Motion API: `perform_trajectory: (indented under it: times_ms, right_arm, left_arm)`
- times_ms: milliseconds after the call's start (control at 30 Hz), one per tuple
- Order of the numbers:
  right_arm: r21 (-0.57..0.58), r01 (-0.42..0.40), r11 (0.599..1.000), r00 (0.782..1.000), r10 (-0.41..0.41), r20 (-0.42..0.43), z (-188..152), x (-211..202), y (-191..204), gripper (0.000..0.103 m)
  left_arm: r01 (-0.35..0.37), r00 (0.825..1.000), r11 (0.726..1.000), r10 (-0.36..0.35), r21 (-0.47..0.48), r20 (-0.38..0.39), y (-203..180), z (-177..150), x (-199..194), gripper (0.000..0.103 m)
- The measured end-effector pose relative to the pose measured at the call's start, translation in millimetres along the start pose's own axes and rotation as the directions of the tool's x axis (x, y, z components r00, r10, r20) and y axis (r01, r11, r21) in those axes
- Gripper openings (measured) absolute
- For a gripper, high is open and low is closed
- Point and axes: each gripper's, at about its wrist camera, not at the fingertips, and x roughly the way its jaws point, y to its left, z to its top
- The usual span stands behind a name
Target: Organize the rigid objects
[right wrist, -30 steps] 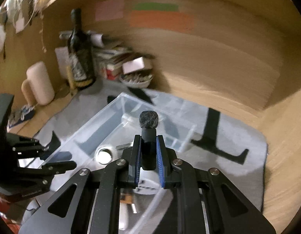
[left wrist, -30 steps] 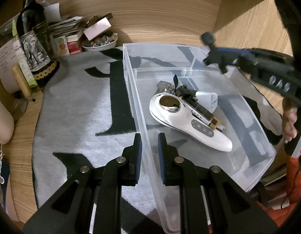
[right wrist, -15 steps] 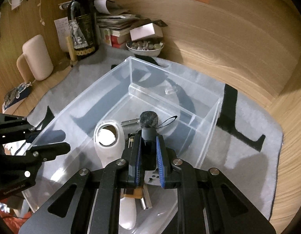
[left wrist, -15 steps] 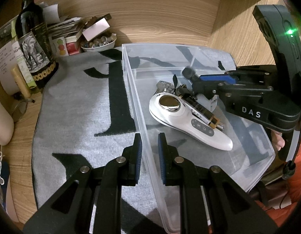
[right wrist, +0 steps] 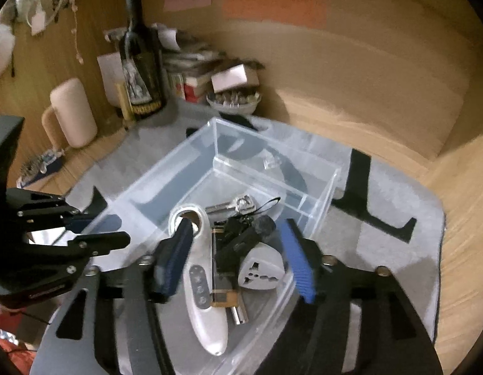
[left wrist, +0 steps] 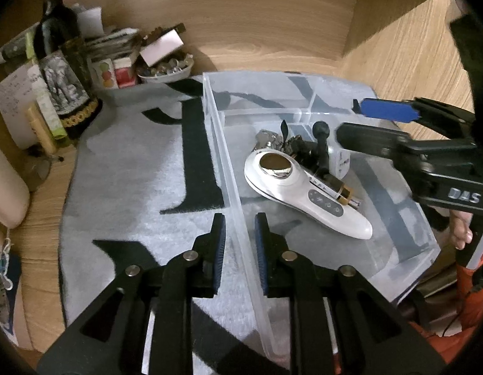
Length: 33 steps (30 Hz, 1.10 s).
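A light wooden desk [left wrist: 38, 218] carries a grey rug with black markings [left wrist: 132, 187]; at eleven o'clock, a dark wine bottle [left wrist: 58, 62].

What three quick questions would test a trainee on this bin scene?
1. True or false: the right gripper is open.
2. Where does the white handheld device lie? A) in the large compartment of the clear bin; B) in a small back compartment; C) on the grey mat.
3. Fill in: the fingers of the left gripper stand on either side of the bin's side ____.
Key: 1 true; 2 A; 3 wall.
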Motion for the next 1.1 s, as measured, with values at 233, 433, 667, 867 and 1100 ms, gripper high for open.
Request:
perform_trajectory:
  times_ms: [233,433,667,867,1100]
  right_arm:
    - [0.027,0.012,1.000,0.991,-0.016,0.136,-6,-48,0,0.084]
    - [0.060,0.044,0.997,0.969,-0.057,0.239,-20,-85,1,0.087]
    - [0.122,0.110,0.986,0.915,-0.149,0.376,-45,-129,5,0.103]
    - [0.159,0.145,0.977,0.876,-0.201,0.437,-64,-154,7,0.103]
    - [0.164,0.155,0.974,0.868,-0.213,0.449,-75,-164,8,0.103]
  left_arm:
    - [-0.034,0.993,0.999,0.034,0.000,0.112,-8,4,-40,0.067]
    - [-0.029,0.965,1.000,0.025,0.011,0.259,-29,4,-81,0.086]
    - [-0.046,0.882,0.999,0.043,-0.004,0.469,-53,-11,-119,0.101]
    - [-0.034,0.840,0.999,0.051,-0.041,0.540,-60,-25,-130,0.102]
    - [-0.030,0.833,0.997,0.065,-0.074,0.549,-57,-30,-132,0.102]
